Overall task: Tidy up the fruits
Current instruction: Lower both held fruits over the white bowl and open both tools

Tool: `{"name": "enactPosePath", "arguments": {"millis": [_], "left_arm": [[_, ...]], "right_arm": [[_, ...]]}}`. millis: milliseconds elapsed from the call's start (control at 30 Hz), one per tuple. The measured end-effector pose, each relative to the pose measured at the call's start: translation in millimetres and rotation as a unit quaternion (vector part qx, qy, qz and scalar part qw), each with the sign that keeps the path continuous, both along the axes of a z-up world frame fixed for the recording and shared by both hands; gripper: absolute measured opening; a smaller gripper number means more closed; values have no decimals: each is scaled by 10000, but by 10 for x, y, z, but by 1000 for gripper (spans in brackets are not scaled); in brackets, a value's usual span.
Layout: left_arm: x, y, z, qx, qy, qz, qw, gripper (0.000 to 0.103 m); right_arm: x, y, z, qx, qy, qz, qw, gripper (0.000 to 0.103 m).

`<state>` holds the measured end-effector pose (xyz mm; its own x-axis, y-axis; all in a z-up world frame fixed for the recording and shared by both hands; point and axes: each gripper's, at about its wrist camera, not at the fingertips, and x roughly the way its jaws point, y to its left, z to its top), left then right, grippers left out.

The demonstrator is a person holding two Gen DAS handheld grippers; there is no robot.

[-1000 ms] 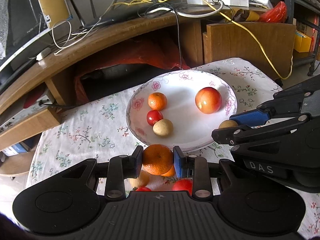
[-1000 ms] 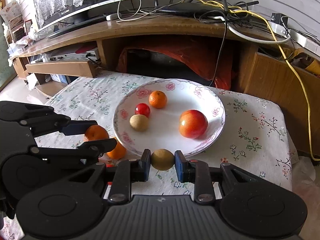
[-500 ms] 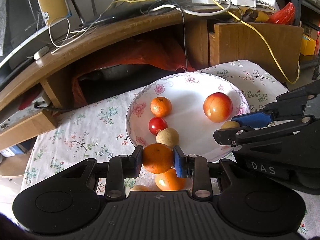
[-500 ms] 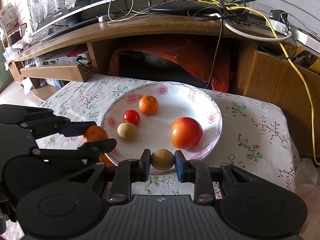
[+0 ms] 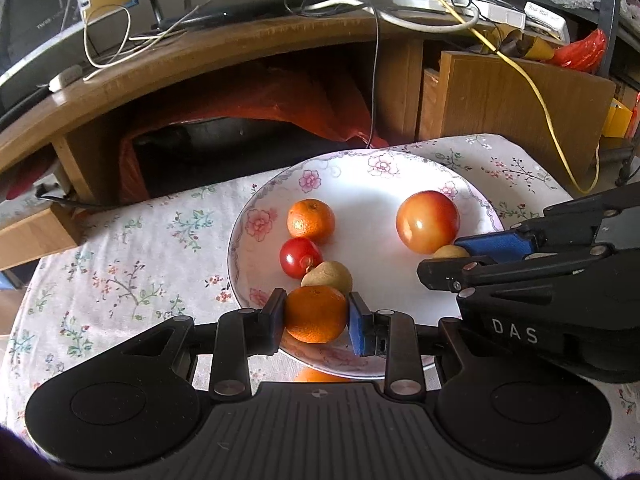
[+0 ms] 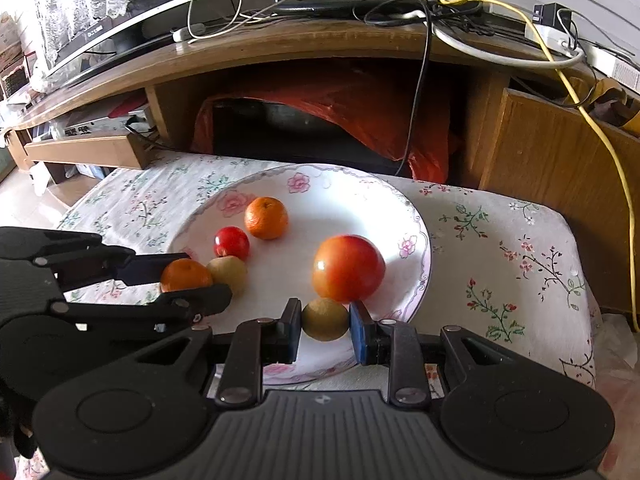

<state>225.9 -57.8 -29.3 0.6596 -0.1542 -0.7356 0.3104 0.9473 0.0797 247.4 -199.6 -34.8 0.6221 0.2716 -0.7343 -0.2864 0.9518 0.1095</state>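
A white floral plate (image 5: 360, 176) (image 6: 352, 188) sits on the flowered tablecloth. It holds a small orange (image 5: 311, 218) (image 6: 266, 217), a red cherry tomato (image 5: 300, 257) (image 6: 231, 241), a brown-green fruit (image 5: 329, 277) (image 6: 229, 273) and a large red apple (image 5: 427, 221) (image 6: 347, 268). My left gripper (image 5: 316, 316) (image 6: 188, 280) is shut on an orange (image 5: 316, 314) (image 6: 185, 275) over the plate's near left rim. My right gripper (image 6: 325, 322) (image 5: 456, 258) is shut on a brown-green fruit (image 6: 325, 319) (image 5: 450, 252) just in front of the apple.
Another orange (image 5: 320, 376) lies on the cloth under the left gripper, mostly hidden. A low wooden TV desk (image 6: 280, 48) with cables stands right behind the table, with an orange bag (image 6: 360, 112) under it. A wooden cabinet (image 6: 560, 168) is at the right.
Both grippers have moved forward with their fruits, from the plate's near edge to over the plate. The loose fruits on the cloth have dropped out of sight beneath the left gripper.
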Motion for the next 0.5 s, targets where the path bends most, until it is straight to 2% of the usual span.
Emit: {"name": "enactPosePath", "arguments": {"millis": [367, 500], "left_arm": [[49, 41, 24, -186, 107, 148, 9997, 43], [46, 70, 85, -286, 63, 235, 9993, 54]], "right_arm": [[112, -26, -2, 107, 21, -35, 9999, 28], [103, -68, 54, 178, -15, -107, 9998, 28]]}}
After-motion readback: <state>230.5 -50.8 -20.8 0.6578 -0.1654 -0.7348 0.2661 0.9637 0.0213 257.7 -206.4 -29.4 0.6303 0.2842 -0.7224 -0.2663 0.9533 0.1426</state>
